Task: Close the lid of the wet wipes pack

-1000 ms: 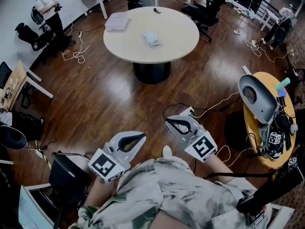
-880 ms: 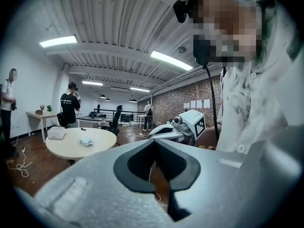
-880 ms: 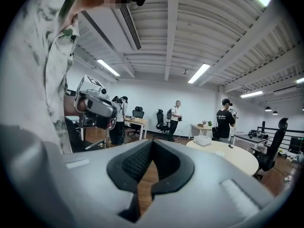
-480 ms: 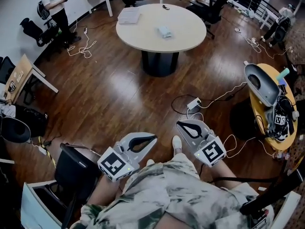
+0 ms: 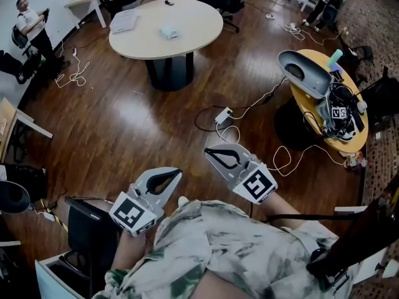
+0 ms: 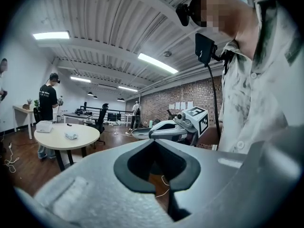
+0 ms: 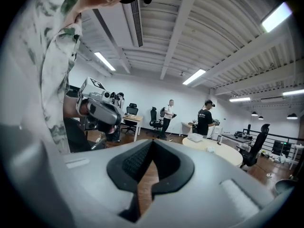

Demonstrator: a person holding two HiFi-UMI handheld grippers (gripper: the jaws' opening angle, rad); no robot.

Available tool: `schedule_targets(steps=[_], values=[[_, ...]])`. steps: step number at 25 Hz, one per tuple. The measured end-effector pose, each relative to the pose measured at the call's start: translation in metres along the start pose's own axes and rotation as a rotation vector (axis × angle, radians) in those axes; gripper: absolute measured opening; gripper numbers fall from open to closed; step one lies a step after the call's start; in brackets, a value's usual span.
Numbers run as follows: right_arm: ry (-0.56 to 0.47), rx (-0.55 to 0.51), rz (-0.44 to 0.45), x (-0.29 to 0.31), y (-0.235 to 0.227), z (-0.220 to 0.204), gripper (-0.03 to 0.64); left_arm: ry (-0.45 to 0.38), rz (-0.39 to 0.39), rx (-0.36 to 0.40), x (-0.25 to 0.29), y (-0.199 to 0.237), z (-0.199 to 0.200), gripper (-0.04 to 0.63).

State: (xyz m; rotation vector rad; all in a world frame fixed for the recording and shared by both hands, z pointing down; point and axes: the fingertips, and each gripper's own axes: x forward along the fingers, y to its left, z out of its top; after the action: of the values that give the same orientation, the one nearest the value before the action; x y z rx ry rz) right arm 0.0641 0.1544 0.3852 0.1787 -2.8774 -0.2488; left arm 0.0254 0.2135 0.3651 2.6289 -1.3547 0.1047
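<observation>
Wet wipes pack (image 5: 168,32) is lying on the far round table (image 5: 194,23), well apart from, and far-left of, the left gripper (image 5: 176,174) and right gripper (image 5: 211,151), both carrying jaws together, empty.

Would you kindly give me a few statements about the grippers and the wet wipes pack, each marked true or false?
1. The wet wipes pack lies on the round table. True.
2. The left gripper is shut on the pack. False: its jaws are together on nothing, and it is held far from the table.
3. The right gripper has its jaws together with nothing between them. True.
4. The pack is the only thing on the round table. False: a white booklet also lies there, apart from the pack.
</observation>
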Motion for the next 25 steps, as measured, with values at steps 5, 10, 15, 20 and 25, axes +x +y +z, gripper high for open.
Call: schedule_targets(steps=[5, 10, 15, 20, 25], values=[[-0.001, -0.006, 0.02, -0.036, 0.004, -0.005, 0.005, -0.016, 0.012, -0.001, 0.02, -0.031, 0.01, 0.0], [-0.003, 0.006, 0.047, -0.069, 0.006, -0.017, 0.005, 0.003, 0.008, -0.009, 0.044, -0.061, 0.008, 0.0], [-0.011, -0.004, 0.06, -0.088, 0.001, -0.027, 0.005, 0.019, 0.007, -0.013, 0.059, -0.077, 0.004, 0.0], [-0.035, -0.015, 0.084, -0.09, 0.001, -0.023, 0.005, 0.028, 0.015, -0.008, 0.063, -0.082, 0.005, 0.0], [-0.053, -0.03, 0.086, -0.091, -0.001, -0.019, 0.005, 0.03, 0.018, 0.0, 0.065, -0.083, 0.006, 0.0]])
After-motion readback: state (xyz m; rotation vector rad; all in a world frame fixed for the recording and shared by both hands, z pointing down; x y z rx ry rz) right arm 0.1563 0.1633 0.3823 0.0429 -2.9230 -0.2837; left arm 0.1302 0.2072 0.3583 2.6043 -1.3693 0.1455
